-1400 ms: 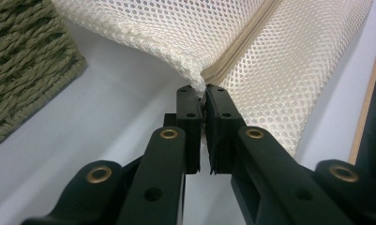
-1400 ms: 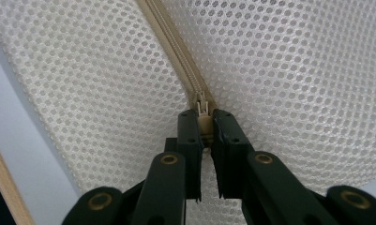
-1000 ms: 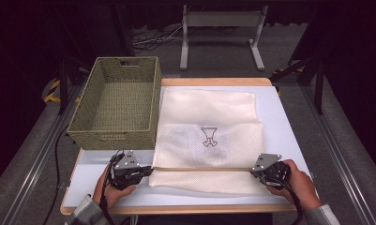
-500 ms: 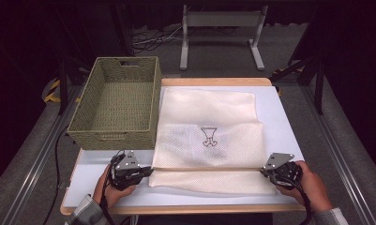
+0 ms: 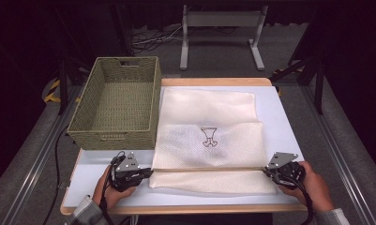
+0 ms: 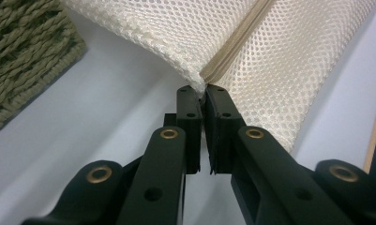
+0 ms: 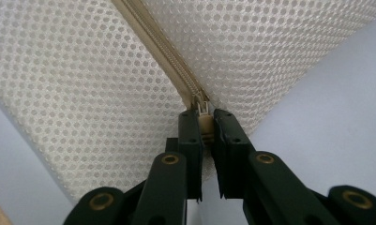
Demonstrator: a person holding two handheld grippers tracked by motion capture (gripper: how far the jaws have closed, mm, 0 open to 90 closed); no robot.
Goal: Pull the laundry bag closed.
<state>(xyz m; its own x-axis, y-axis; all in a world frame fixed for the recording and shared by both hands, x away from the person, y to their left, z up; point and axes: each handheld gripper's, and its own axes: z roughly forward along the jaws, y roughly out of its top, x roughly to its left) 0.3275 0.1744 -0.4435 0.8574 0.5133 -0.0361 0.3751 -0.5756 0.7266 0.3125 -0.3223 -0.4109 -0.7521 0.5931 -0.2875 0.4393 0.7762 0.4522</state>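
White and smooth, the table top (image 5: 279,126) fills the middle of the high view, with a pale wooden edge along its near side. A woven basket (image 5: 117,105) of olive-green cord stands on its left part, reaching toward the upper left of the frame, and its near wall sits just above the left gripper. Right of the basket, touching its side or nearly so, lies the cream mesh laundry bag (image 5: 209,136), flat, with a small dark emblem at its centre. A beige zipper (image 5: 209,168) runs straight across the bag's lower part, stretched from left to right. At the lower left, the left gripper (image 5: 146,172) has its jaws pressed together on the bag's corner at the zipper's end (image 6: 202,86). At the lower right, the right gripper (image 5: 266,171) is clamped on the zipper pull (image 7: 203,112), jaws nearly closed.
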